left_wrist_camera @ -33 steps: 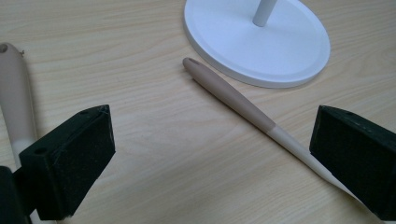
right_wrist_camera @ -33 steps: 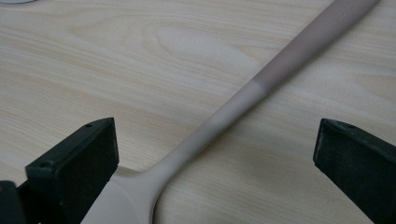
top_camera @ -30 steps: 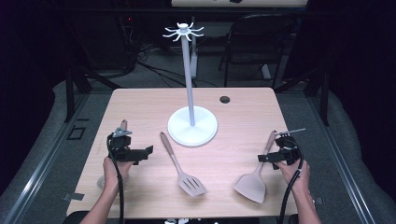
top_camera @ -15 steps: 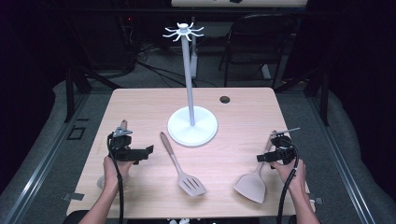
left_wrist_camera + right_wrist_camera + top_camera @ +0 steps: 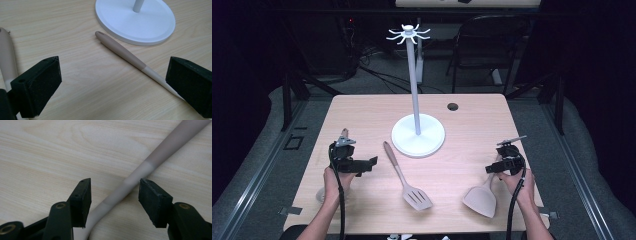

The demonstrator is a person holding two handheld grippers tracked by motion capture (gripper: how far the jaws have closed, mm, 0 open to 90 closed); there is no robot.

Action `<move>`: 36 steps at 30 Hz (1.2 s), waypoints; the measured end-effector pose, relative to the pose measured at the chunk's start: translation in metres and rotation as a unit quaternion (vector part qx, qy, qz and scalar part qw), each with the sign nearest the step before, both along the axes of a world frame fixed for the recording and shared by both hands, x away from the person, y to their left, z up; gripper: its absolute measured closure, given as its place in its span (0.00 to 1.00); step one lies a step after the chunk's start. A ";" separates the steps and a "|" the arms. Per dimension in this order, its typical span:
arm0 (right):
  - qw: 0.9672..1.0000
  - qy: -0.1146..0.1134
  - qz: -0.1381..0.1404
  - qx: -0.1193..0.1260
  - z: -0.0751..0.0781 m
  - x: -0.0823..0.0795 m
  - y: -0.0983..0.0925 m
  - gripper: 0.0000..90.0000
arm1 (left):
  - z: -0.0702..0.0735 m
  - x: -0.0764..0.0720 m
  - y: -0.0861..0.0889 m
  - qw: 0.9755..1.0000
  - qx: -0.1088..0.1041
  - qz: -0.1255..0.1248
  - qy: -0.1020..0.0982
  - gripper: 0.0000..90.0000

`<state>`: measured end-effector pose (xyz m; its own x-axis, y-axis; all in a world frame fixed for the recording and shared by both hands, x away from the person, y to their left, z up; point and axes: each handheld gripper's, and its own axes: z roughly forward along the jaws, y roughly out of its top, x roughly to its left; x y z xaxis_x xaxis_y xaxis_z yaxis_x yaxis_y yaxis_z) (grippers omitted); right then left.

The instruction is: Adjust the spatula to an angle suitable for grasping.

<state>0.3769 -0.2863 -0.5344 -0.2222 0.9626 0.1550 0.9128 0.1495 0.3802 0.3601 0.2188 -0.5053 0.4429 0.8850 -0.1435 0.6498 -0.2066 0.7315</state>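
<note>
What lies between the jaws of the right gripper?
In the right gripper view, the solid spatula's handle lies between the closing jaws of the right gripper, on the table.

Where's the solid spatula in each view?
High view: solid spatula at the lower right of the table, blade toward the person.
Right gripper view: its handle runs diagonally between the fingers of the right gripper, which have just been closing; a gap remains on one side.
Left gripper view: not in it; the handle there is the slotted spatula.
Shared landmark: the light wood table.
</note>
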 end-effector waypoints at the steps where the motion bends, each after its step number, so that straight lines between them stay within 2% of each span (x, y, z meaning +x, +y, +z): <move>1: 1.000 0.000 0.000 0.000 0.000 0.000 0.000 0.49 | 0.000 0.000 0.000 1.000 0.000 0.000 0.000 0.00; 3: 1.000 0.012 -0.005 -0.005 -0.003 0.002 0.001 0.50 | 0.000 0.000 0.001 1.000 -0.001 0.002 0.001 0.00; 9: 0.999 0.026 -0.016 -0.013 -0.006 0.003 0.001 0.53 | -0.001 0.001 -0.002 1.000 0.003 -0.003 0.002 0.00; 17: 0.999 0.026 -0.018 -0.020 -0.011 0.006 0.003 0.58 | -0.001 0.001 -0.004 1.000 0.004 -0.007 0.004 0.00; 23: 1.000 0.022 -0.011 -0.004 -0.012 0.007 0.003 0.63 | -0.001 0.001 -0.004 1.000 0.005 -0.009 0.004 0.00; 30: 1.000 0.017 0.022 -0.013 -0.010 0.008 0.017 0.70 | -0.001 0.001 -0.004 1.000 0.005 -0.008 0.006 0.00; 36: 0.999 0.014 0.032 -0.015 -0.010 0.007 0.021 0.72 | -0.002 0.001 -0.005 1.000 0.009 -0.012 0.006 0.00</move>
